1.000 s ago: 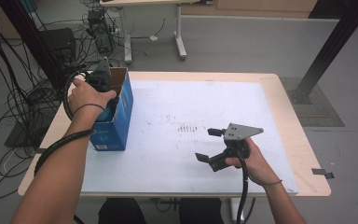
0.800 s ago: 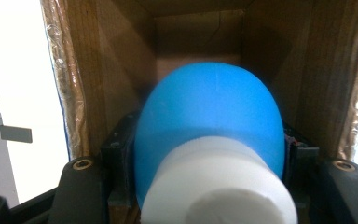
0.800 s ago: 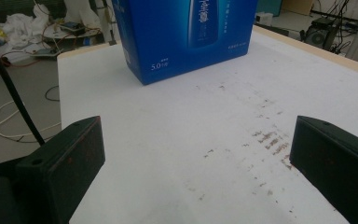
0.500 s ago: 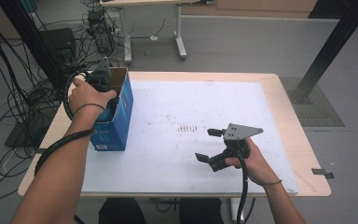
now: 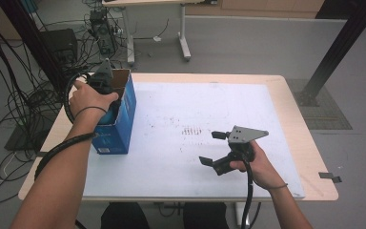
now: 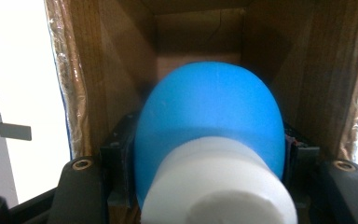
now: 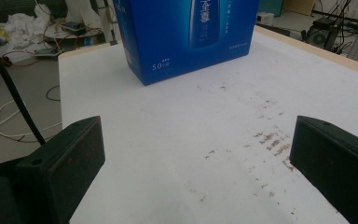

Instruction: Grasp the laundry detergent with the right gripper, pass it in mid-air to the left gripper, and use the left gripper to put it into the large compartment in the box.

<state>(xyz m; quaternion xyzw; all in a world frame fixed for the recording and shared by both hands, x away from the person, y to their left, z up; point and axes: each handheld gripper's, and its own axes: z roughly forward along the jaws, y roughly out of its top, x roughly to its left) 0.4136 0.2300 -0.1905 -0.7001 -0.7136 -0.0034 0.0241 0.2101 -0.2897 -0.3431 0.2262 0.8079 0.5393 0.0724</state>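
A blue carton [image 5: 124, 114] with its top open stands on the left part of the white mat [image 5: 195, 95]. My left gripper [image 5: 106, 90] reaches down into it from above, under the person's hand. Seen along its jaws, the left gripper [image 6: 207, 158] is shut on a blue bottle [image 6: 209, 107] with a white cap [image 6: 219, 182], deep between the carton's brown inner walls [image 6: 121, 70]. My right gripper [image 5: 212, 149] hovers low over the mat's near right part. Its jaws stand wide open with nothing between them, and the right gripper [image 7: 196, 163] points toward the carton [image 7: 186, 32].
Faint brown stains [image 5: 190, 131] mark the middle of the mat. Cables [image 5: 9, 109] and equipment crowd the floor to the left of the table. A second table's legs [image 5: 183, 43] stand beyond, and a black post [image 5: 338, 47] rises at the right.
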